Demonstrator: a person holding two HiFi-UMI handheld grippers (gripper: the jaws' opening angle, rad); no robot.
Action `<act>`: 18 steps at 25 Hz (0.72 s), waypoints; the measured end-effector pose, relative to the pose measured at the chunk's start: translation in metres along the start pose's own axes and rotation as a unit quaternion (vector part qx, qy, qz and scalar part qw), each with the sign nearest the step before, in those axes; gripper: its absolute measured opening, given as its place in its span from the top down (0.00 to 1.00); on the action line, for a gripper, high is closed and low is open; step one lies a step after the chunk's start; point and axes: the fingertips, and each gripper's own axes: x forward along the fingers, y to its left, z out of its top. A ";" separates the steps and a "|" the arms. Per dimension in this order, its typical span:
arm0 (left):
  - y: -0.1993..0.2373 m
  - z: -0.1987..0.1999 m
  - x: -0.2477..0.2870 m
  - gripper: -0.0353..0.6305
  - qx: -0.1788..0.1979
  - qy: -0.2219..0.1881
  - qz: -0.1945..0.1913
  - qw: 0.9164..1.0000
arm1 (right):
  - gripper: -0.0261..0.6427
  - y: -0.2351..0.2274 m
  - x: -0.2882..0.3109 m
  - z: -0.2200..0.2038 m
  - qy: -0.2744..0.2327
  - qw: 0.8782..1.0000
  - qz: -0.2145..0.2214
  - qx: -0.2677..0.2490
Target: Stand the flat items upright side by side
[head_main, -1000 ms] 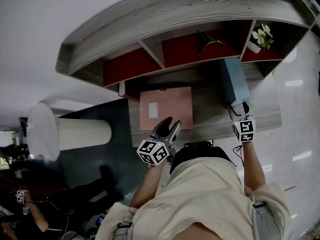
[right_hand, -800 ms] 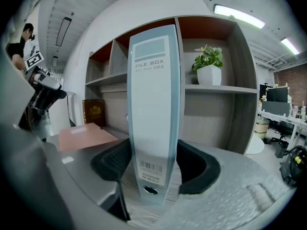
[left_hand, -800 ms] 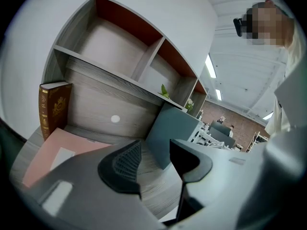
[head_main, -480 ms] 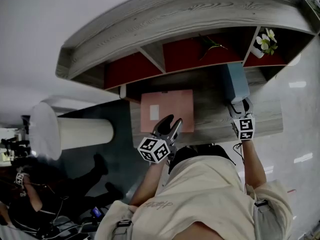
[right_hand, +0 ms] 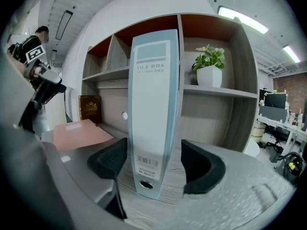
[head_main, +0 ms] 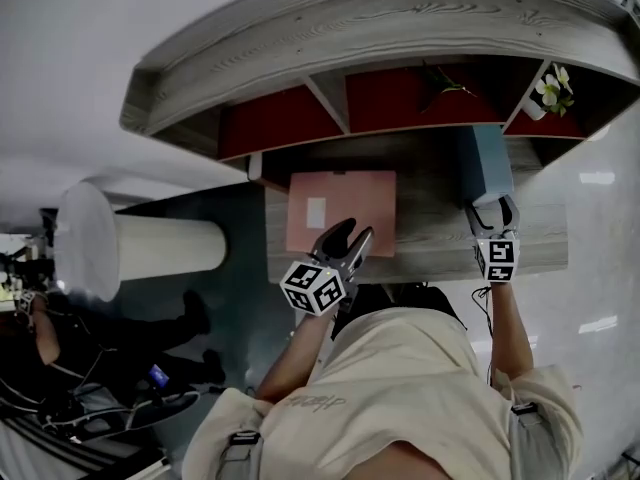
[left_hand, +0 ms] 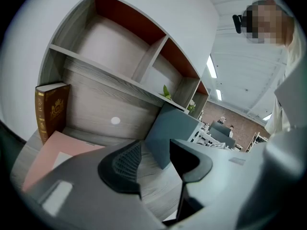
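1. A person in a cream top (head_main: 400, 398) fills the bottom of the head view, with both arms stretched forward to the grey wooden bench (head_main: 430, 238).
2. The left gripper (head_main: 350, 236) hovers at the bench's near edge, over the near right corner of the pink folder (head_main: 340, 203). Its jaws stand apart with nothing between them. In the left gripper view (left_hand: 156, 152) only bare wood shows in the gap.
3. The right gripper (head_main: 495, 210) is at the right end of the bench. Its jaws are parted and have just been opening. The file box (right_hand: 153, 80) stands between them (right_hand: 153, 163). The right pad is clear of the box and the left pad is just beside its side, so the box is not gripped.
4. The pink folder (right_hand: 79, 133) lies flat on the bench, to the left of the file box and apart from it. It has a white label on its cover (left_hand: 53, 152).
5. The pale blue file box (head_main: 490, 163) stands upright on the bench. Its spine faces the right gripper and carries a label at the top, a barcode and a finger hole near the bottom. From the left gripper it appears as a grey-blue slab (left_hand: 168, 133) beyond the jaws.
6. A brown book (left_hand: 52, 107) stands upright at the far left of the bench, behind the folder and against the back panel (right_hand: 89, 108).
7. The shelf (head_main: 330, 38) above has compartments backed in red. A potted plant (right_hand: 210, 68) sits in the right compartment (head_main: 550, 93).
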 end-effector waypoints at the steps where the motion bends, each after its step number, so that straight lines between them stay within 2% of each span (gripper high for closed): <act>1: 0.002 -0.004 -0.004 0.64 -0.004 0.004 -0.001 1.000 | 0.42 0.001 -0.005 -0.001 0.004 1.000 -0.004 0.001; 6: 0.017 -0.011 -0.024 0.65 -0.007 0.014 -0.007 1.000 | 0.41 0.012 -0.028 -0.007 0.030 0.999 -0.025 0.011; 11: 0.032 -0.022 -0.042 0.65 -0.017 0.018 -0.011 1.000 | 0.40 0.041 -0.051 -0.004 0.060 0.997 -0.011 -0.056; 15: 0.056 -0.036 -0.056 0.65 -0.014 0.031 -0.007 0.999 | 0.40 0.063 -0.062 0.009 0.064 0.995 -0.012 -0.070; 18: 0.081 -0.051 -0.069 0.65 -0.026 0.042 0.005 0.999 | 0.39 0.086 -0.063 0.015 0.065 0.995 -0.009 -0.072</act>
